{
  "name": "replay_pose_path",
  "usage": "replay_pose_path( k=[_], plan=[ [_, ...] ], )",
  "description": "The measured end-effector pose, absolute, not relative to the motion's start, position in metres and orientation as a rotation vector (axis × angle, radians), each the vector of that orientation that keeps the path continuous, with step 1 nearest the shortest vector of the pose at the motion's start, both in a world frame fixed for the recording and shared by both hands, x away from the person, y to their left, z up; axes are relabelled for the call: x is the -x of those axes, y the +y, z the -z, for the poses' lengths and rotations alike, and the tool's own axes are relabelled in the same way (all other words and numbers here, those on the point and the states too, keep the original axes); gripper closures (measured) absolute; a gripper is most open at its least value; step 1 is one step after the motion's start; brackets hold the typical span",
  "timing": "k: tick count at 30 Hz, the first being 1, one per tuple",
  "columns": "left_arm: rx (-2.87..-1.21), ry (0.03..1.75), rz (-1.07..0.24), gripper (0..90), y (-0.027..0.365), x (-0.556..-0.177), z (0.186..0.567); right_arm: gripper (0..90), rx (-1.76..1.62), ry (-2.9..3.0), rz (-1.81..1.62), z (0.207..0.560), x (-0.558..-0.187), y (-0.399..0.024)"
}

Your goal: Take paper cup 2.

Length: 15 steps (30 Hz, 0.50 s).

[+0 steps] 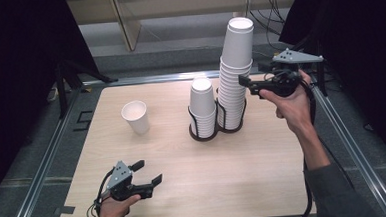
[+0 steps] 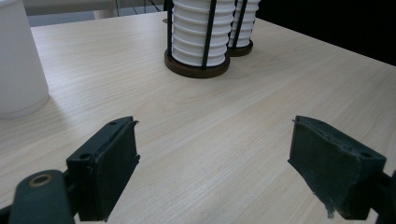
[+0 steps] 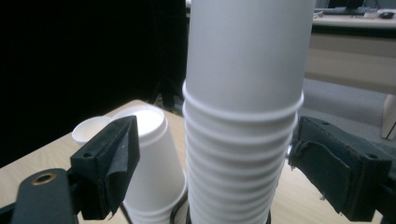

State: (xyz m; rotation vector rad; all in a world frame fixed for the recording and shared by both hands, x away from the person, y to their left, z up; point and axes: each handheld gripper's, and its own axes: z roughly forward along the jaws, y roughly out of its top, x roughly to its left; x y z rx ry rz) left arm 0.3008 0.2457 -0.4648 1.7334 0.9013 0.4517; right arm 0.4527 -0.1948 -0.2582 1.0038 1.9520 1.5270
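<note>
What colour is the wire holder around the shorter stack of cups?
Black wires on a dark brown base, clearest in the left gripper view.

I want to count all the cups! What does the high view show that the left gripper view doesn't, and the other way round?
High view: the open top of the tall cup stack, and the right hand-held gripper with its jaws either side of that stack.
Left gripper view: a close look at the left hand-held gripper, its black pads spread wide with bare wood between them.
Both: the lone cup, the short stack and the wooden table.
</note>
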Motion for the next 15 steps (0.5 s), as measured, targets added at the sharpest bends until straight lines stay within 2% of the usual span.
replay_pose_path(
  k=[15],
  plan=[
    [-1.741,0.899,-0.432,14.5,0.244,-0.302,0.467,15.3,-1.011,1.913,-1.507,0.228,-0.494,-0.179]
  ],
)
